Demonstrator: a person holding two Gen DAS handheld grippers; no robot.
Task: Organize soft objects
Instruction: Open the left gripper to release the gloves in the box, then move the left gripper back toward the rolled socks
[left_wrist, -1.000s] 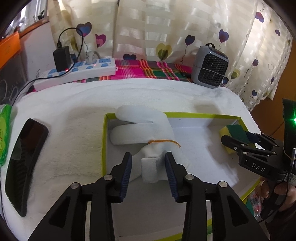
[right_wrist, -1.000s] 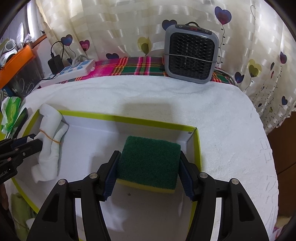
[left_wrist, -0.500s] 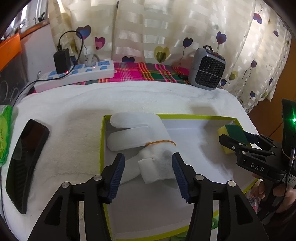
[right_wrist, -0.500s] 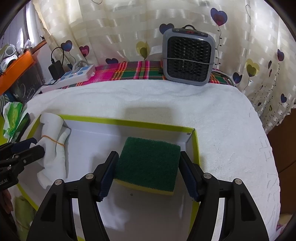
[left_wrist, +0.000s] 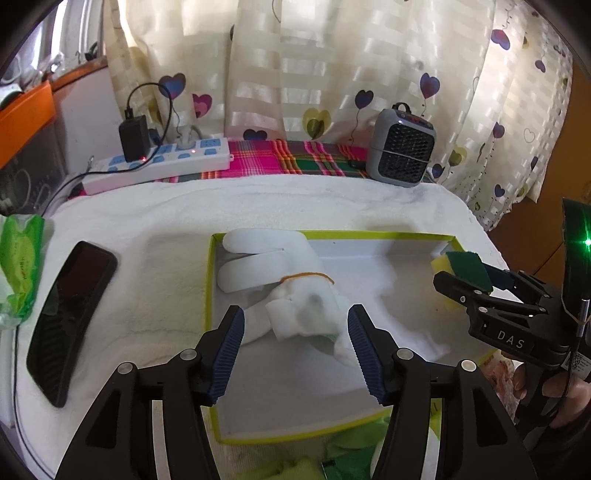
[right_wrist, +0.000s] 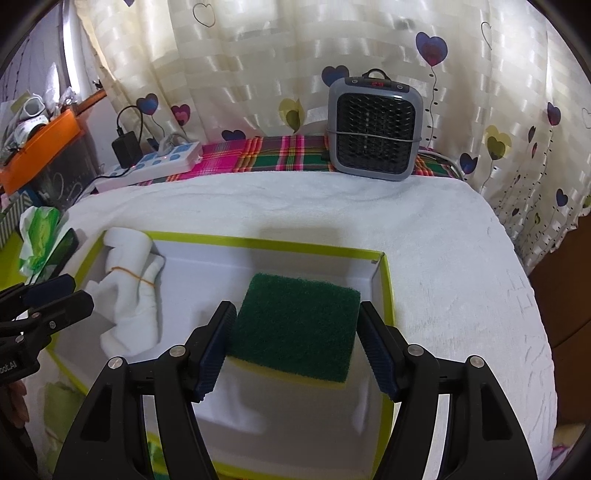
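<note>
My left gripper (left_wrist: 295, 350) and right gripper (right_wrist: 297, 347) have just spread their jaws, releasing the white cloth bundle (left_wrist: 284, 291) and sponge (right_wrist: 295, 328) inside the box (right_wrist: 388, 295), at opposite ends, tidily separated.

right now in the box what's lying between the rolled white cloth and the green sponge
Nothing: only bare white box floor separates the rolled white cloth from the green sponge. The right wrist view shows it best.
</note>
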